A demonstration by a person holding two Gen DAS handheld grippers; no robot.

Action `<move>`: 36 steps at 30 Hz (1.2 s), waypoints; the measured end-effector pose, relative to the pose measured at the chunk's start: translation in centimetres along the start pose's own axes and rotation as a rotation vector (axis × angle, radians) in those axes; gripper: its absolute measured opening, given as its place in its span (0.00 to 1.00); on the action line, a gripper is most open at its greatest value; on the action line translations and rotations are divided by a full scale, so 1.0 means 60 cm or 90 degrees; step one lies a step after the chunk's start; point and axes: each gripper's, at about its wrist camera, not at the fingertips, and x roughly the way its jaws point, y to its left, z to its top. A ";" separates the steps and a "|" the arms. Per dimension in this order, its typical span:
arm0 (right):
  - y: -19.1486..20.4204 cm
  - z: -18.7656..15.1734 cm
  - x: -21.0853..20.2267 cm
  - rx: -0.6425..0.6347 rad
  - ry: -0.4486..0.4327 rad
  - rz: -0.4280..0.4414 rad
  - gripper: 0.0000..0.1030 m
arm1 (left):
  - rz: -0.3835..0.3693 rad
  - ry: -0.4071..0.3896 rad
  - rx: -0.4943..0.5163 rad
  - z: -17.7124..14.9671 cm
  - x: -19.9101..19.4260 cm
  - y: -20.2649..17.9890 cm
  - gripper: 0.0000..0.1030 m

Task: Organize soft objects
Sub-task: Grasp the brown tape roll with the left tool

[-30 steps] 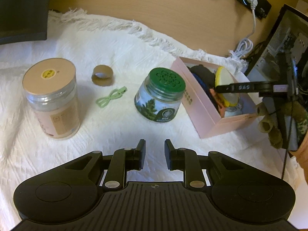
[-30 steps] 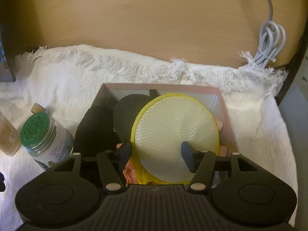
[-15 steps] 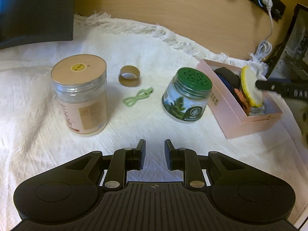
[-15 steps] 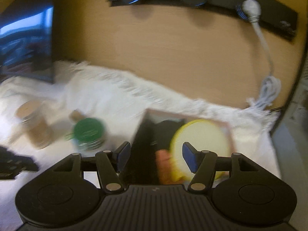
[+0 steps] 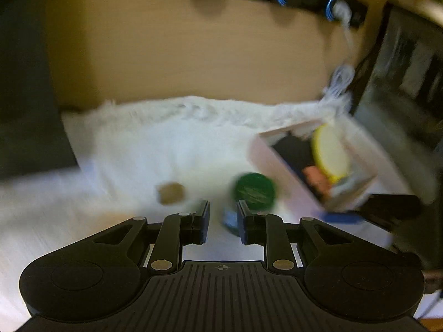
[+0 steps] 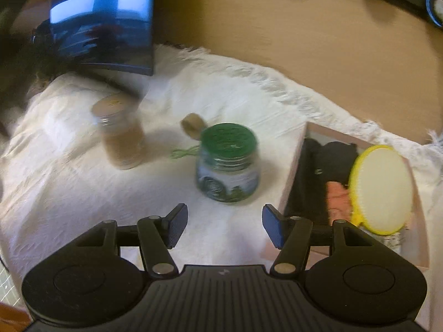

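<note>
The left tool (image 5: 223,218) is hanging over the white cloth (image 5: 166,149) with its jaws close together, and nothing is sitting between them. The right tool (image 6: 224,225) is standing about half open, and it is holding nothing too.

The soft things are already lying in the pink box (image 6: 297,149): a round yellow sponge (image 6: 383,189), something orange (image 6: 336,197) and dark cloth (image 6: 329,160). The box is sitting at the right side of the surface.

What could go wrong? The yellow sponge is standing on its edge (it is poking up over the box rim), so I think a bump from a tool could be tipping it out. The green-lid jar (image 6: 228,163) is standing just beside the box, and a swinging tool could be knocking it over.

Other things are lying around: a tall jar with a tan lid (image 6: 120,135), a small brown ring (image 6: 192,123) and a thin green clip (image 6: 184,152). A dark screen (image 6: 102,25) is standing at the back. Nothing is blocking the box top.
</note>
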 end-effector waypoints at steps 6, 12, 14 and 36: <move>0.028 0.000 0.001 0.011 0.007 0.017 0.58 | 0.020 0.147 0.270 0.079 0.127 0.013 0.24; 0.067 -0.003 0.013 0.045 0.034 -0.033 0.58 | -0.065 0.208 0.416 0.075 0.235 0.031 0.26; 0.078 -0.006 0.019 0.065 0.052 -0.026 0.58 | -0.072 0.221 0.435 0.067 0.258 0.040 0.26; 0.120 0.120 0.043 0.019 0.056 -0.058 0.58 | -0.209 0.247 0.219 0.074 0.335 0.167 0.21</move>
